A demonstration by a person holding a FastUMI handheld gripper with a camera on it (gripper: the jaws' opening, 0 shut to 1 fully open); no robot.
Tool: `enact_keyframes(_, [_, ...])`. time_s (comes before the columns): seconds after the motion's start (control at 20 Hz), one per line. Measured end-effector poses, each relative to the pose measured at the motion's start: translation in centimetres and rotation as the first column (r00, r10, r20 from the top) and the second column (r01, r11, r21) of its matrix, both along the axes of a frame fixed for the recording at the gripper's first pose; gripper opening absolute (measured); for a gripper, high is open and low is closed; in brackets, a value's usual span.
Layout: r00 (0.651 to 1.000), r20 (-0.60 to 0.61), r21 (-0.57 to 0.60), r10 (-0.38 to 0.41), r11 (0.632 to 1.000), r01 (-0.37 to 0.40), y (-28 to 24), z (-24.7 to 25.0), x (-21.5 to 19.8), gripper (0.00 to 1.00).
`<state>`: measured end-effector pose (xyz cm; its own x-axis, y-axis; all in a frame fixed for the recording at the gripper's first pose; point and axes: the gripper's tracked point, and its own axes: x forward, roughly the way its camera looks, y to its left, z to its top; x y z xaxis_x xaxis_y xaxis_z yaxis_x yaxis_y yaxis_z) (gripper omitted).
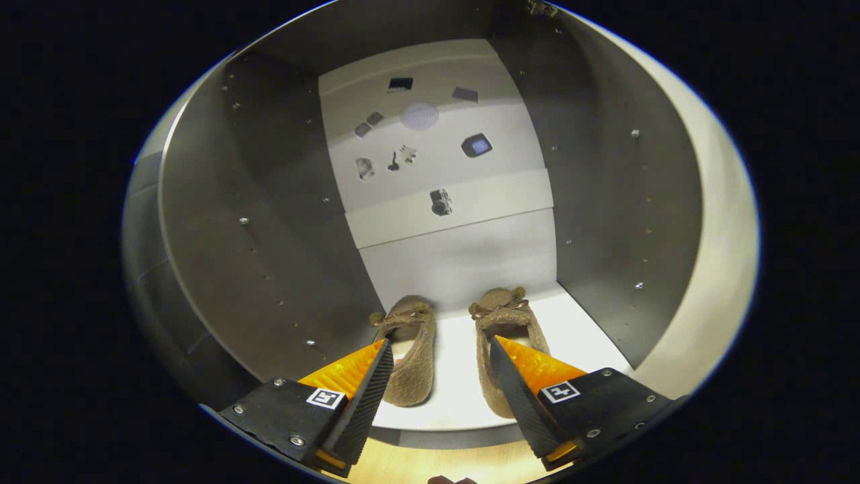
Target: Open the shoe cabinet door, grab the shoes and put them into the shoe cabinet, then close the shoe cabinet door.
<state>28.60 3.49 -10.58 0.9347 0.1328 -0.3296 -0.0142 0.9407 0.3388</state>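
Brown, fuzzy felt slippers (457, 349), a pair with small knotted bows at the toes, sat side by side on the white bottom shelf (584, 323) of an open shoe cabinet (269, 222) with dark grey side walls. Their toes pointed toward the pale back panel (463, 262), and their heels faced the opening. A narrow strip of white shelf showed between the two shoes, so they lay close but apart.

The gripper (440, 359) hung just in front of the cabinet mouth with its fingers spread wide and holding nothing. The left finger's tip overlapped the outer edge of the left slipper, and the right finger's tip overlapped the right slipper; whether either tip touched the felt could not be told. Pale wooden flooring (430, 467) showed below the shelf edge.

Judging from this, the shoes were already placed, and the step in hand was to leave them and turn to the door. Doing it well would mean pulling the fingers straight back along the line of the shoes, keeping them wide so the soft felt did not snag or drag. The slippers looked light and floppy, likely to shift at any nudge. The door itself could not be seen.
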Motion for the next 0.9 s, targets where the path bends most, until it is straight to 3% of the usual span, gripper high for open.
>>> enact_keyframes(0.4, [0.995, 0.052, -0.093, -0.088, 0.991, 0.093, -0.9, 3.2, -13.3, 0.94])
enact_keyframes(0.7, [0.993, 0.088, -0.116, -0.084, 0.989, 0.094, -1.7, 4.6, -21.7, 0.95])
enact_keyframes(0.9, [0.991, 0.130, -0.145, -0.039, 0.988, 0.058, -2.8, 5.9, -26.8, 0.95])
